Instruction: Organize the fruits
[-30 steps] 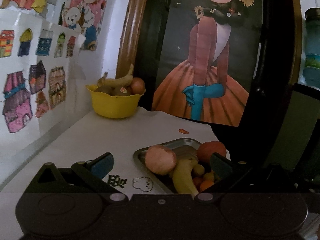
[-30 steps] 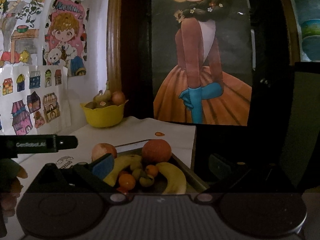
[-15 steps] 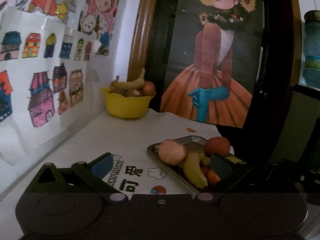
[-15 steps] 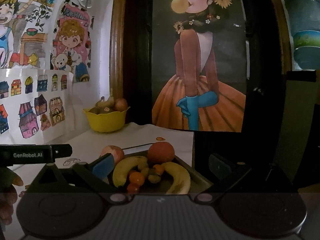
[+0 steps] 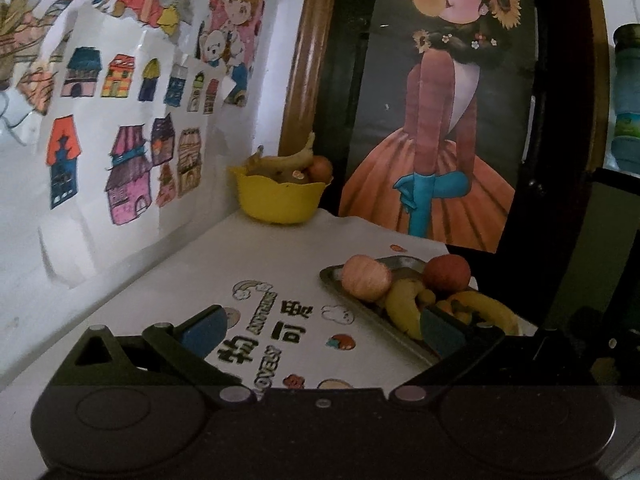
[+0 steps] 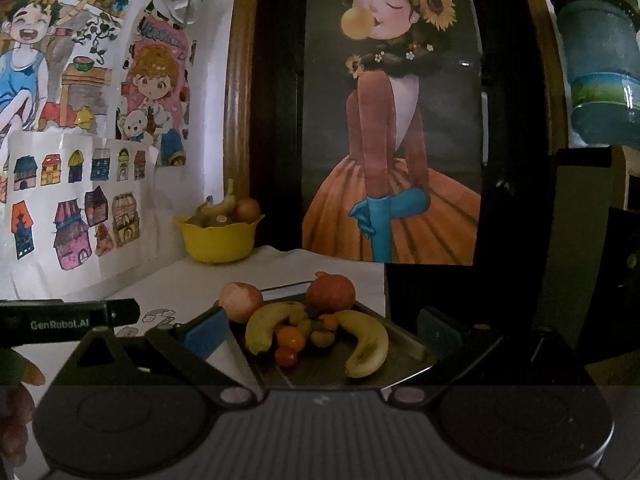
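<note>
Both grippers have drawn back and risen, so more printed white cloth shows on the counter (image 5: 192, 272). Left gripper (image 5: 320, 326) and right gripper (image 6: 320, 332) hold their fingers spread, empty. Loose fruit lies on the shallow metal tray (image 6: 404, 354); the yellow scalloped plastic bowl (image 6: 219, 240) sits at 11 o'clock, well apart. Sorting seems barely begun.

Yellow bowl (image 6: 218, 242), grey tray (image 6: 404, 354), perhaps orange-red round fruit (image 6: 331, 293).

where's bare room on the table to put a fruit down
The white printed tablecloth lies bare between the yellow plastic bowl at the back corner and the metal tray, along the drawing-covered wall. The tray and bowl are both crowded with fruit.
</note>
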A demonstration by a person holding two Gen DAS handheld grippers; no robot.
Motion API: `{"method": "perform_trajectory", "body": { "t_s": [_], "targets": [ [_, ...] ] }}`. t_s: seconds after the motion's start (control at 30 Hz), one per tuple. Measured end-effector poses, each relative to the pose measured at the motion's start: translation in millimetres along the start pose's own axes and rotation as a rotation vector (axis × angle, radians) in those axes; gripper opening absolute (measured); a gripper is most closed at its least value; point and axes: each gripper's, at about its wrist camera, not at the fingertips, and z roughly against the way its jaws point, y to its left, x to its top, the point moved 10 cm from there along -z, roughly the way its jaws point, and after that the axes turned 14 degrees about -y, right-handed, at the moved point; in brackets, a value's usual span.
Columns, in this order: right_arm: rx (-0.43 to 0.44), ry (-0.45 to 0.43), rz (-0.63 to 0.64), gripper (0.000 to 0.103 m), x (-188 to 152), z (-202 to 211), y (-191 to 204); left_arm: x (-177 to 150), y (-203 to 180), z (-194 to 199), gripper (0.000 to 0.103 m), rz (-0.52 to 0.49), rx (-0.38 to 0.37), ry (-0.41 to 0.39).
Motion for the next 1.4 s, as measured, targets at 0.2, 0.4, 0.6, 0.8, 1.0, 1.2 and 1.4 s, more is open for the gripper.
{"method": "perform_trajectory", "body": {
  "t_s": [0.2,0.4,0.6,0.8,1.0,1.2,1.4],
  "targets": [
    [-0.006,-0.001,-0.01,0.103,-2,6,5,-5,11,12,0.102,0.021,0.021,-0.013],
    [-0.006,-0.004,-0.017,0.103,-2,10,11,-10,19,20,0.102,0.021,0.037,-0.014],
    [-0.008,-0.013,-0.023,0.103,-6,14,19,-13,27,26,0.102,0.023,0.054,-0.018],
    [-0.021,-0.062,0.007,0.103,-13,20,28,-21,37,33,0.102,0.021,0.076,-0.023],
    [-0.021,-0.059,-0.009,0.103,-36,28,35,-37,45,48,0.102,0.001,0.087,-0.017],
    [-0.011,-0.039,-0.009,0.103,-56,35,42,-45,52,62,0.102,-0.01,0.083,-0.023],
    [-0.013,-0.071,-0.02,0.103,-56,44,43,-46,56,76,0.102,-0.005,0.095,-0.04]
  ]
}}
